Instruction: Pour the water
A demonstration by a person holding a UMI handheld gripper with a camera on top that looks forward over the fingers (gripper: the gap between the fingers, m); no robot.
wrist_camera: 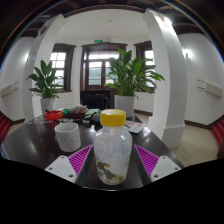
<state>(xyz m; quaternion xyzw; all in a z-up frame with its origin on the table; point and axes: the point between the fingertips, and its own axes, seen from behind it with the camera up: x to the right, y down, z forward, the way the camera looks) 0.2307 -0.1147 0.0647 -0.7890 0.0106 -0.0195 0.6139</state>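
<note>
Standing on the table (pixel 30 145) between the parted tongs (pixel 112 160), the yellow-capped clear plastic bottle (pixel 112 150) looks light, smooth and squashable, best gripped mid-body; the white cup (pixel 67 135) waits beyond the tongs' left finger.

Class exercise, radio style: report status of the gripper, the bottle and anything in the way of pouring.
Gripper open, bottle standing between its fingers. Bottle upright, yellow cap on. White cup just ahead, beside the bottle. Nothing between bottle and cup.

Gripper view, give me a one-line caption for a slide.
Gripper framing a yellow-capped bottle standing between its fingers on a dark table, white cup just beyond.
</note>
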